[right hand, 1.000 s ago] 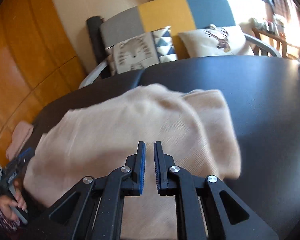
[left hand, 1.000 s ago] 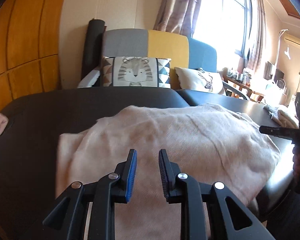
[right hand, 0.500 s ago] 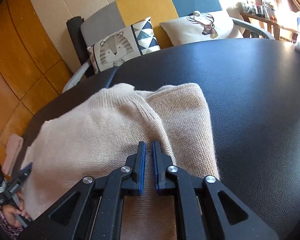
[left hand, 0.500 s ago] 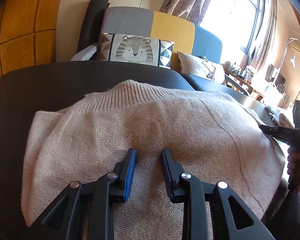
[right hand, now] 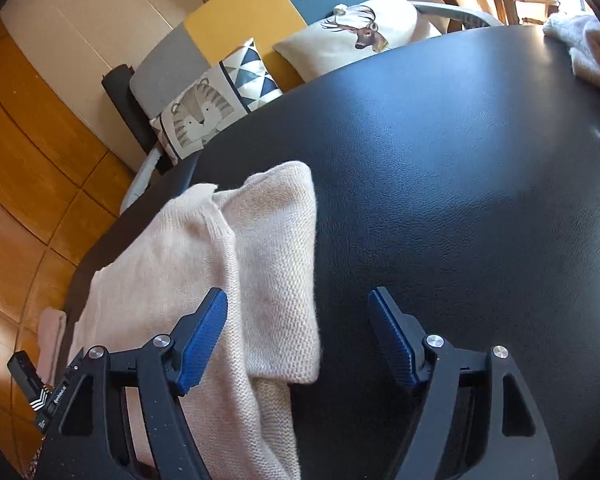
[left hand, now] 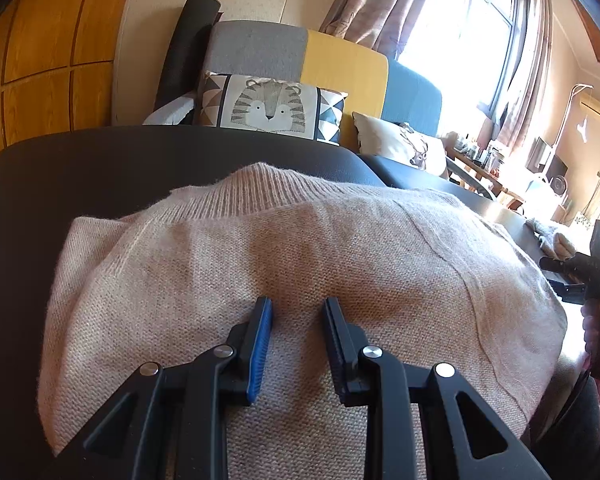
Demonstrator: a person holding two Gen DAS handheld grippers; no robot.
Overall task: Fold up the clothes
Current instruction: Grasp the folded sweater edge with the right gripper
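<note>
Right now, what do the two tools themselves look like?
Both match: the left tool and right tool have matte black angular linkage frames with triangular cut-outs, silver pivot screws, and ribbed blue pads inside each finger. The right tool's frame looks lightly speckled.

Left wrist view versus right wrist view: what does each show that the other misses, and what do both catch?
Only the left wrist view shows the sweater's ribbed neckband, the window and the left gripper, jaws parted over the knit with nothing pinched. Only the right wrist view shows the folded sleeve edge, the wide bare stretch of black table and the right gripper, jaws opening, nothing pressed between them. Both show the beige sweater, the tiger cushion and the deer cushion.
</note>
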